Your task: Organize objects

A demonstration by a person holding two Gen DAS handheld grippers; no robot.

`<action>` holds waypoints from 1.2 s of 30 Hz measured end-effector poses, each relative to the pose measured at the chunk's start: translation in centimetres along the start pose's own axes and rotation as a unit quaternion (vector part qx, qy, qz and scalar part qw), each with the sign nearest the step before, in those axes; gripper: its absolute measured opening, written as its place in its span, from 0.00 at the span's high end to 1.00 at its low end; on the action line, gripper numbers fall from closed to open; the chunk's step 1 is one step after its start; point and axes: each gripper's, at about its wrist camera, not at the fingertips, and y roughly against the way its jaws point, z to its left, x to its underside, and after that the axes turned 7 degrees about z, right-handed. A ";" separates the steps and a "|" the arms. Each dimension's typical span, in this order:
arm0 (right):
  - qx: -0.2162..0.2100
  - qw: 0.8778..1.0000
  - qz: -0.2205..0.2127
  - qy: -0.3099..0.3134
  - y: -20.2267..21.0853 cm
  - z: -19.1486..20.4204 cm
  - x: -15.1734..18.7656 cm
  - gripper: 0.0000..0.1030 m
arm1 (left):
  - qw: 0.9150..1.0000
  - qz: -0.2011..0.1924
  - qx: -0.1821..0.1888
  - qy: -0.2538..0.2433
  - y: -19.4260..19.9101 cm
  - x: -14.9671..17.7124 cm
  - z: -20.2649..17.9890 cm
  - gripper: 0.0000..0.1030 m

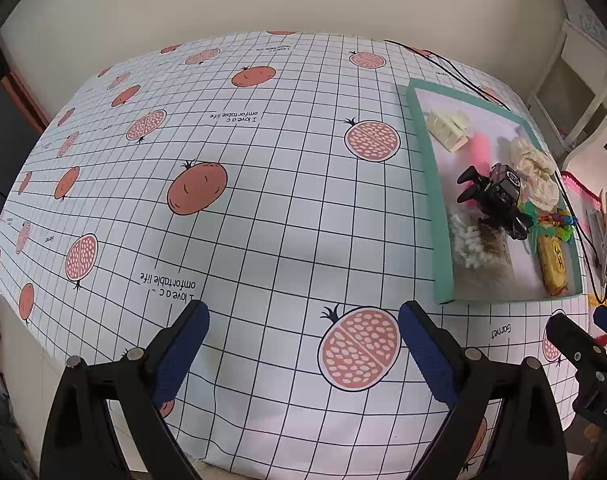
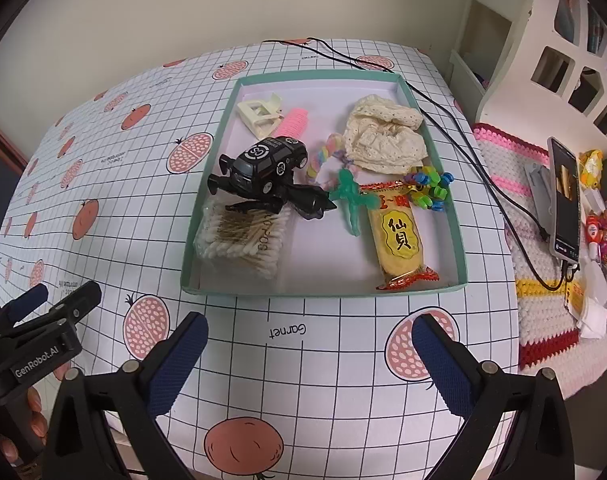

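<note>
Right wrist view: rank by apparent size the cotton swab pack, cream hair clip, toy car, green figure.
1. cotton swab pack, though nearest the camera
2. toy car
3. green figure and cream hair clip: too close to rank

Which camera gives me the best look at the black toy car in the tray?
The right wrist view: the black toy car sits near centre, its roof markings and wheels clear. In the left wrist view the car is small, distorted, far right in the tray.
</note>
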 end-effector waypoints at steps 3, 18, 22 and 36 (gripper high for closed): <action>0.000 1.000 0.002 0.000 -0.1 0.0 0.1 0.00 | 1.000 0.001 0.002 0.000 -0.1 0.1 0.2 0.07; 0.004 1.000 0.002 0.003 0.1 -0.1 0.8 0.00 | 1.000 -0.003 -0.001 -0.010 0.0 0.5 0.6 0.07; 0.007 1.000 0.002 0.004 0.1 -0.1 0.9 0.00 | 1.000 -0.004 0.000 -0.011 0.1 0.6 0.7 0.07; 0.015 1.000 0.002 0.014 0.0 0.0 1.3 0.00 | 1.000 -0.003 0.008 -0.009 0.1 0.8 1.3 0.07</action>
